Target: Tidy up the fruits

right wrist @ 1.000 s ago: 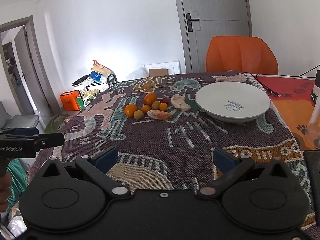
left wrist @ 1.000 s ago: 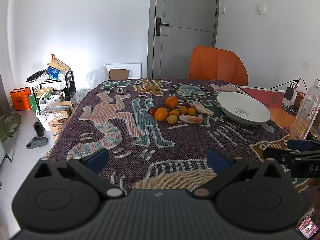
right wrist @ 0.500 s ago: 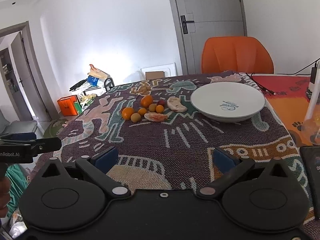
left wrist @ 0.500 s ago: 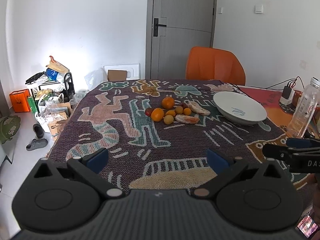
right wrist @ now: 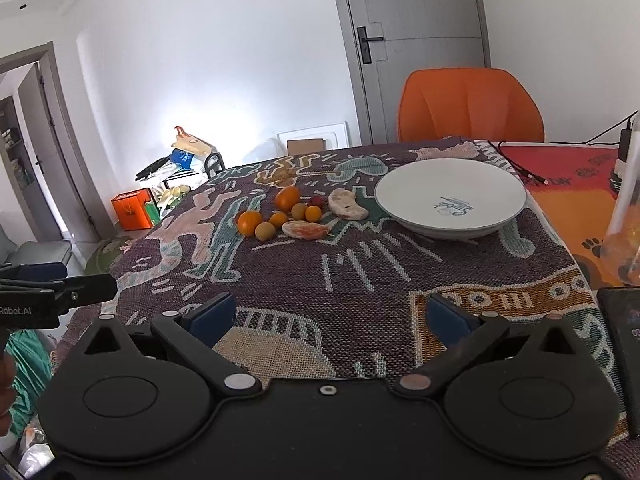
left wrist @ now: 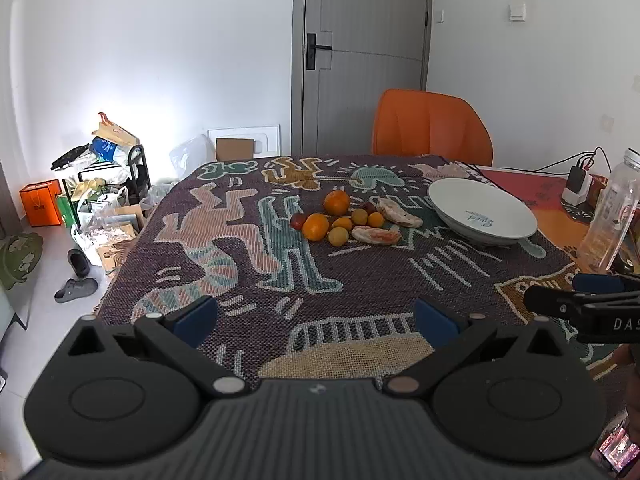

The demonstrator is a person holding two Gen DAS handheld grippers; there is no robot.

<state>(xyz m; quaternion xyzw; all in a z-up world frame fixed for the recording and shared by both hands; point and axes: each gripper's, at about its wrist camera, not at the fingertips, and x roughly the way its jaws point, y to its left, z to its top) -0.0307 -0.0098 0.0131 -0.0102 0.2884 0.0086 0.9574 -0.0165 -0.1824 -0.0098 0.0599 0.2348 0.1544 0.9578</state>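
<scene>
A cluster of fruit lies mid-table on the patterned cloth: two oranges [left wrist: 337,202] [left wrist: 315,226], several small yellow and orange fruits [left wrist: 338,236], a red one [left wrist: 297,221] and two pale elongated fruits [left wrist: 376,235]. The cluster also shows in the right wrist view [right wrist: 287,198]. An empty white bowl [left wrist: 516,222] [right wrist: 512,200] stands to its right. My left gripper [left wrist: 316,316] is open and empty over the table's near edge. My right gripper [right wrist: 330,314] is open and empty, near the front edge too.
An orange chair [left wrist: 430,128] stands behind the table, before a grey door. A clear plastic bottle [left wrist: 608,216] and a charger with cables sit at the right edge. A dark phone [right wrist: 620,344] lies at the near right. Bags and clutter fill the floor at left.
Both grippers have pulled back and risen slightly, so the fruit and bowl look a little farther away. Both stay open. Nothing on the table has moved.
</scene>
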